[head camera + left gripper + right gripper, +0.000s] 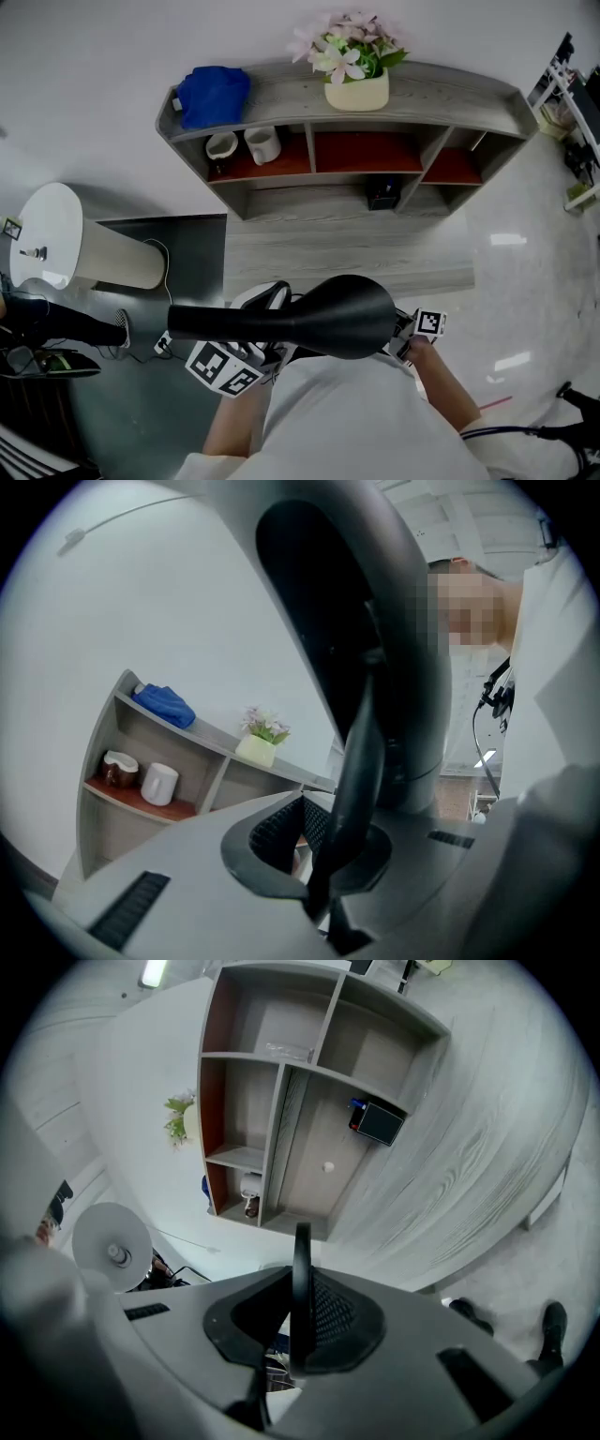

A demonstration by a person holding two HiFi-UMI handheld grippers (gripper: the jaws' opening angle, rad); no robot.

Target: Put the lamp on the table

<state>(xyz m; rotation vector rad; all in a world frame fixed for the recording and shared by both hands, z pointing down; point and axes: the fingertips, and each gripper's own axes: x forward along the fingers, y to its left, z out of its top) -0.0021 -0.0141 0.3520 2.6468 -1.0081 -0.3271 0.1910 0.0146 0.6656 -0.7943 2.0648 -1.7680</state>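
**Black lamp held up in front of the table**

The black lamp (pixel 347 314) was up in the air, just in front of the table (pixel 375 253) and not on it. Its round dark hood was over the person's chest, and a long thin arm stuck out from it, away from the table's middle. What was under the hood was hidden.

The left gripper (pixel 323 892) had its claw pinched tight on a thin black part of the lamp. From there the lamp looked huge, and its top was cut off at the edge of the left gripper view. The right gripper (pixel 295 1354) had its claw pinched on a thin black edge of the lamp too. From the head view the lamp covered both claws, and only the marker cubes (pixel 225 367) peeked out.

At the back of the table stood a shelf (pixel 450 98). On top of it lay a blue cloth (pixel 214 94) and a flower pot (pixel 356 89). Two mugs (pixel 262 143) sat in one box of the shelf. A small black box (pixel 382 194) sat on the table under the shelf, too small to make out.

Off the table's end, on the blue cloth's side, stood a white round thing (pixel 56 234) with a thin cable (pixel 164 258). What it was I could not tell.
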